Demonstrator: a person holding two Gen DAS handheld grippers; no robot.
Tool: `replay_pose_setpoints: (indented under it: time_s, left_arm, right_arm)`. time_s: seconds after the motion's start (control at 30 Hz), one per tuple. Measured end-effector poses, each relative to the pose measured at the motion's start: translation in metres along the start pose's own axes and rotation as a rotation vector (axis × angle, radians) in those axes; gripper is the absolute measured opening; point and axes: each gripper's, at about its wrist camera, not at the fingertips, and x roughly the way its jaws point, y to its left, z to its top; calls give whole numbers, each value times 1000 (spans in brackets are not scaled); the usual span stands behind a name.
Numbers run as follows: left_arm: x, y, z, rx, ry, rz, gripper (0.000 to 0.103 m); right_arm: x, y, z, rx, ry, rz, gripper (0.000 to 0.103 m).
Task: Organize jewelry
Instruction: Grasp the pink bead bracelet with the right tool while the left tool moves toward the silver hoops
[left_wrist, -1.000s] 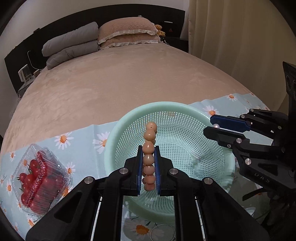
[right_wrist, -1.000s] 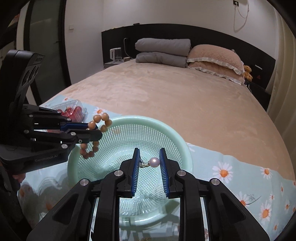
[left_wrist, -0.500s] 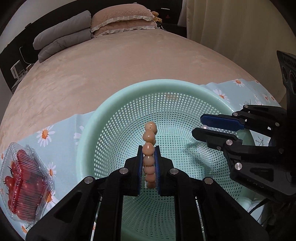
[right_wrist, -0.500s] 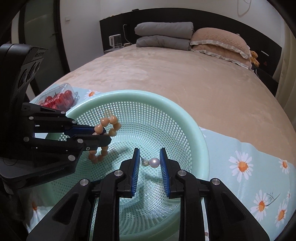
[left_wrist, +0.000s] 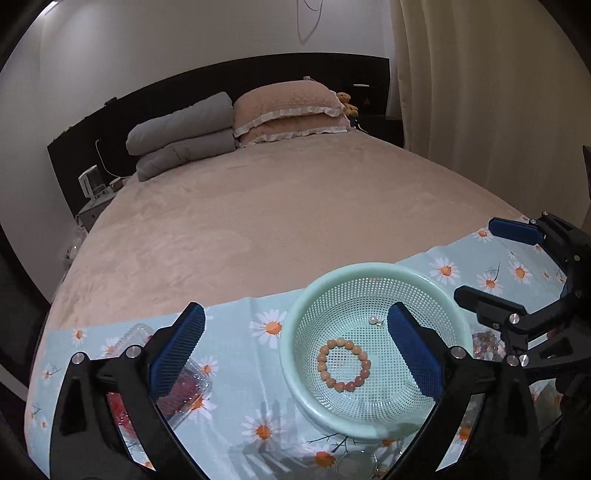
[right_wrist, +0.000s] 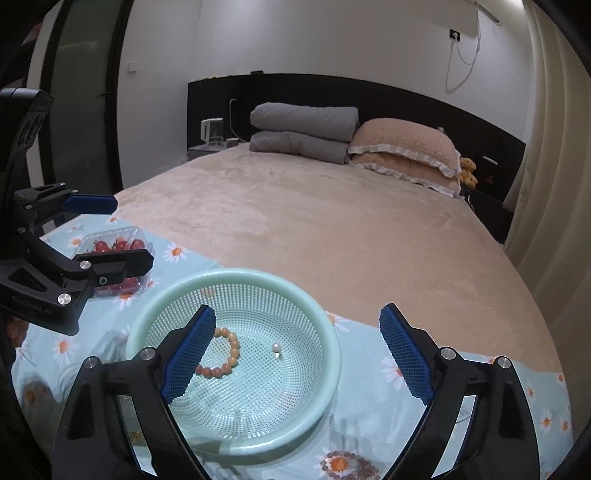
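**Operator:** Report finger state and item location.

**Technician:** The left gripper (left_wrist: 295, 347) and the right gripper (right_wrist: 297, 349) have both just been opening. Fingers on each now stand wide apart, with nothing between them. The bead bracelet (left_wrist: 343, 364) lies flat on the floor of the mint basket (left_wrist: 295, 317). The pearl piece (right_wrist: 276, 347) rests beside it, near but apart.

**Operator:** Handling characteristics?

**Technician:** Judged light. The bracelet is probably a flexible strand of hard, smooth beads; take hold across two or three beads, not on a single one, which may slip. The pearl piece is small and likely to roll; pinch at its metal fitting.

**Operator:** Other containers?

**Technician:** A clear clamshell box (right_wrist: 118, 240) holds red fruit, on the daisy cloth (left_wrist: 258, 406). A second, darker bracelet (right_wrist: 349, 465) lies outside the basket, on the cloth.
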Motion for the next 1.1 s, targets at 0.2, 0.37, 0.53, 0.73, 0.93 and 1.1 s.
replay_pose_setpoints:
  time_s: [0.2, 0.37, 0.53, 0.73, 0.93, 1.1]
  left_arm:
    - [-45, 1, -3, 40, -31, 58, 97]
    - [-63, 6, -19, 31, -9, 65, 97]
    - [-64, 10, -41, 8, 31, 62, 97]
    - [-41, 16, -75, -18, 123, 33, 97]
    - [-5, 5, -112, 0, 227, -1, 97]
    - [29, -7, -135, 0, 310, -35, 90]
  right_arm:
    - [-58, 1, 10, -34, -64, -52, 88]
    - [-88, -12, 0, -2, -72, -85, 89]
    - [-97, -26, -22, 39, -31, -128, 89]
    - [-83, -44, -56, 104, 50, -150, 89]
    - [-46, -55, -94, 144, 158, -141, 89]
    - [-8, -60, -123, 140, 248, -124, 89]
